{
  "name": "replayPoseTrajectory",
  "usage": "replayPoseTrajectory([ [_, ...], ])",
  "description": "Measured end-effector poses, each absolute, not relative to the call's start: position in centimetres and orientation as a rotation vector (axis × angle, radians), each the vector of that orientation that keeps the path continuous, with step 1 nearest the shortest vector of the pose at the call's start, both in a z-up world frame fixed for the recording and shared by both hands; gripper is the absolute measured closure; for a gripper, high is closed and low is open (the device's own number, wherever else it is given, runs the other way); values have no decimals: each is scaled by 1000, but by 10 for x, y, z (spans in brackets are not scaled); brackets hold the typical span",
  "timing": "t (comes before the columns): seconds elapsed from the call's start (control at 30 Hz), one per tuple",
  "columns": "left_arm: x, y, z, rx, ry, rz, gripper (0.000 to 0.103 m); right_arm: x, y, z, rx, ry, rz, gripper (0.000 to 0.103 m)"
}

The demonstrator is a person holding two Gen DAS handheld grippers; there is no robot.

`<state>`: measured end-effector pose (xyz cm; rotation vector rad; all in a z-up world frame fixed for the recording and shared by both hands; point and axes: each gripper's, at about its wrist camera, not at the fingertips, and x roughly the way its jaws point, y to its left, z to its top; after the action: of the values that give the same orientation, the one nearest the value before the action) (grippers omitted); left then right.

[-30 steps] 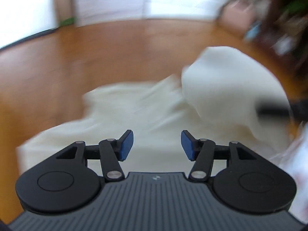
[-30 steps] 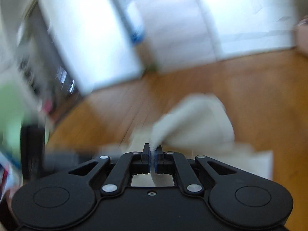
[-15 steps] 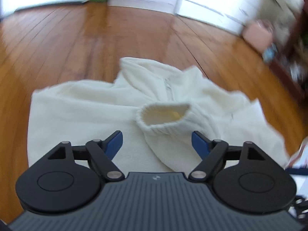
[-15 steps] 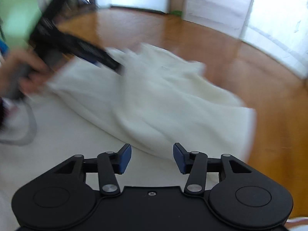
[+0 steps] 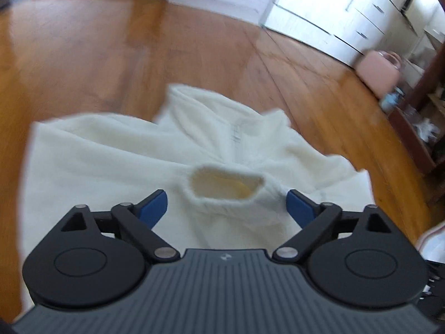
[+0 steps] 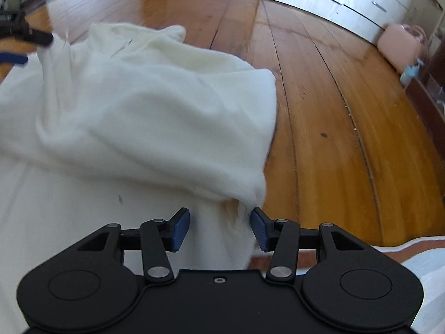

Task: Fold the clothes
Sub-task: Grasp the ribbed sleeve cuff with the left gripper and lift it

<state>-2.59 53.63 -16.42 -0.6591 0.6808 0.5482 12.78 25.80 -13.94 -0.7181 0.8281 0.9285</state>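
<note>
A cream fleece pullover [image 5: 116,156] lies spread on a wooden floor [image 5: 83,55], with a short zip at its collar [image 5: 236,133]. A sleeve is folded in over the body, and its open cuff [image 5: 226,185] faces my left gripper [image 5: 227,208]. That gripper is wide open, with the cuff between its blue pads. In the right wrist view the pullover [image 6: 155,100] lies bunched. My right gripper [image 6: 220,229] is open, with a lower corner of the cloth [image 6: 247,194] just in front of its right pad. The left gripper's tip [image 6: 25,37] shows at the far left.
White drawers [image 5: 333,19] stand along the far wall. A pink case [image 5: 379,68] and a dark wooden shelf [image 5: 417,117] are at the right. A pale sheet [image 6: 69,194] lies under the pullover. Bare floor [image 6: 333,111] stretches to the right of it.
My right gripper let go of the sleeve it had carried over the pullover and now hangs open near the hem. My left gripper opened wider and moved in to the cuff.
</note>
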Motion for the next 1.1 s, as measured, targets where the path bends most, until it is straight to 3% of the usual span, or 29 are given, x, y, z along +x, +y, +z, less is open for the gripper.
replayPoseTrajectory([
  [0.03, -15, 534, -171, -641, 725, 499, 13, 130, 261, -140, -706, 837, 918, 48],
  [0.07, -5, 530, -177, -616, 768, 474, 41, 131, 264, -141, -693, 846, 908, 48],
  [0.1, 2, 526, -181, -572, 812, 516, 56, 133, 267, -142, -688, 849, 899, 47],
  [0.17, 4, 519, -184, -528, 820, 539, 77, 135, 269, -146, -691, 832, 876, 43],
  [0.23, -10, 519, -173, -547, 748, 523, 85, 137, 267, -147, -660, 818, 849, 41],
  [0.43, -108, 503, -117, -549, 421, 542, 88, 115, 249, -127, -578, 619, 879, 53],
  [0.5, -128, 503, -139, -647, 485, 588, 88, 110, 248, -131, -622, 584, 873, 66],
  [0.57, -140, 504, -171, -720, 596, 646, 88, 108, 248, -144, -683, 587, 863, 69],
  [0.67, -135, 509, -216, -751, 760, 673, 88, 105, 246, -163, -738, 605, 853, 83],
  [0.93, -139, 509, -211, -761, 794, 679, 86, 103, 244, -164, -775, 625, 816, 83],
  [1.0, -144, 510, -207, -786, 797, 680, 85, 108, 254, -154, -839, 693, 805, 58],
  [1.1, -146, 516, -206, -815, 791, 679, 84, 126, 259, -116, -739, 826, 939, 52],
])
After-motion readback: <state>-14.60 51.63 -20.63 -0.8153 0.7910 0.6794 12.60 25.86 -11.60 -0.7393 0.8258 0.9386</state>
